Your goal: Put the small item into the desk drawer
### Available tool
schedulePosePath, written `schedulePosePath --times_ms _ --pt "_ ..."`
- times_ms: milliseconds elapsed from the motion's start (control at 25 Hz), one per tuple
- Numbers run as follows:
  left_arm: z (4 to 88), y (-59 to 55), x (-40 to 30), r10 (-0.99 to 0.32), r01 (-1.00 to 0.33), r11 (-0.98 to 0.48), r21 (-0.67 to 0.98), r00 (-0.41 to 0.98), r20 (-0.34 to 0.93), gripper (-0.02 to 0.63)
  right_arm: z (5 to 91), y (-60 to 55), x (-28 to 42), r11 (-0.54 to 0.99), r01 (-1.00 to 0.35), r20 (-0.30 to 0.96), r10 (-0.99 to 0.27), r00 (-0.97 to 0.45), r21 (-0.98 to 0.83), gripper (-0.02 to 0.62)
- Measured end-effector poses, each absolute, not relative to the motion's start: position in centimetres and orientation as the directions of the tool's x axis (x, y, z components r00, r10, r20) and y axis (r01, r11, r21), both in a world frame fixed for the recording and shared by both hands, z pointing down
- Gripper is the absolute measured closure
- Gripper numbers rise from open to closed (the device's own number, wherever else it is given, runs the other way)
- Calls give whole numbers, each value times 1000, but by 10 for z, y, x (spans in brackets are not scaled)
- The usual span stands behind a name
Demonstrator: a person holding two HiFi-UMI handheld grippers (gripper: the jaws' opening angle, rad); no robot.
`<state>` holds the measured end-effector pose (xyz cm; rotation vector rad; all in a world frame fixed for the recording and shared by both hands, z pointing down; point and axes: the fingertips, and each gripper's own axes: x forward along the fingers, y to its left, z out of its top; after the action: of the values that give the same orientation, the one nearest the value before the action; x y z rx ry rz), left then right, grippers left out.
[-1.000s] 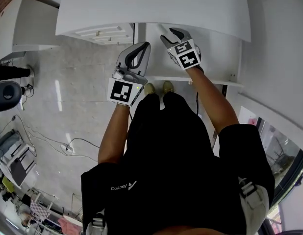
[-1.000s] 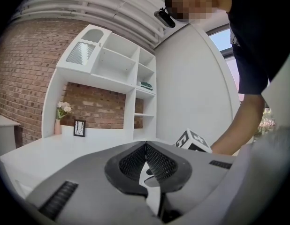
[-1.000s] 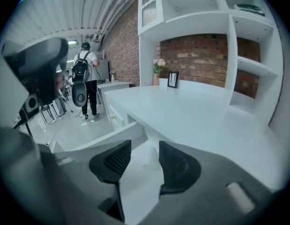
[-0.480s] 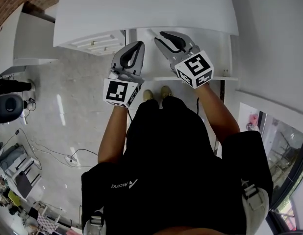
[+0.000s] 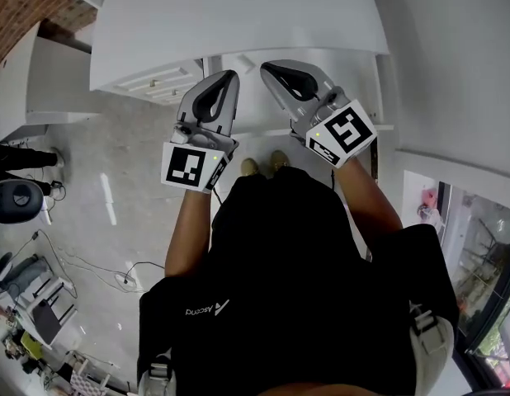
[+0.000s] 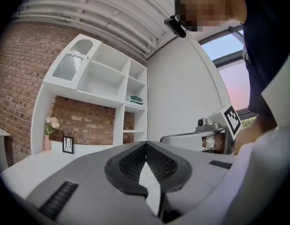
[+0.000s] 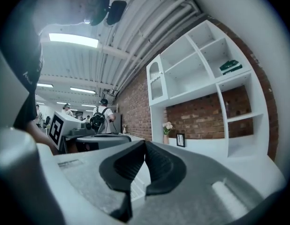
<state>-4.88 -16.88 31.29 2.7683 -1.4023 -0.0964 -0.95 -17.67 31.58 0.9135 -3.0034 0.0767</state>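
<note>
A white desk [image 5: 238,15] fills the top of the head view. Below its top, a white drawer [image 5: 366,89] appears pulled out; I cannot see the small item in it or anywhere else. My left gripper [image 5: 230,76] hangs in front of the desk edge, shut and empty, its pads [image 6: 135,161] pressed together. My right gripper [image 5: 267,66] is just to its right over the drawer, also shut, its jaws meeting with nothing between them in the right gripper view [image 7: 145,143]. Both point up and forward, away from the desk.
A closed drawer stack [image 5: 152,81] sits left of the pulled-out drawer. Behind the desk stands a white shelf unit [image 6: 103,78] against a brick wall, with a flower vase [image 6: 50,125] and a small frame [image 6: 67,144]. A chair [image 5: 16,200] and cables [image 5: 98,262] are on the floor at left.
My right gripper's jaws went from wide open to shut. Both grippers drew back from the drawer toward the person's body and rose.
</note>
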Motion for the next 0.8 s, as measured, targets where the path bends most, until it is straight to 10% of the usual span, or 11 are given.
schedulePosePath --times_ms 800 --pt "278 -126 -9 -739 -740 -672 -1 671 -68 607 274 -129 25 850 -527 -167 -522 -836 -17 595"
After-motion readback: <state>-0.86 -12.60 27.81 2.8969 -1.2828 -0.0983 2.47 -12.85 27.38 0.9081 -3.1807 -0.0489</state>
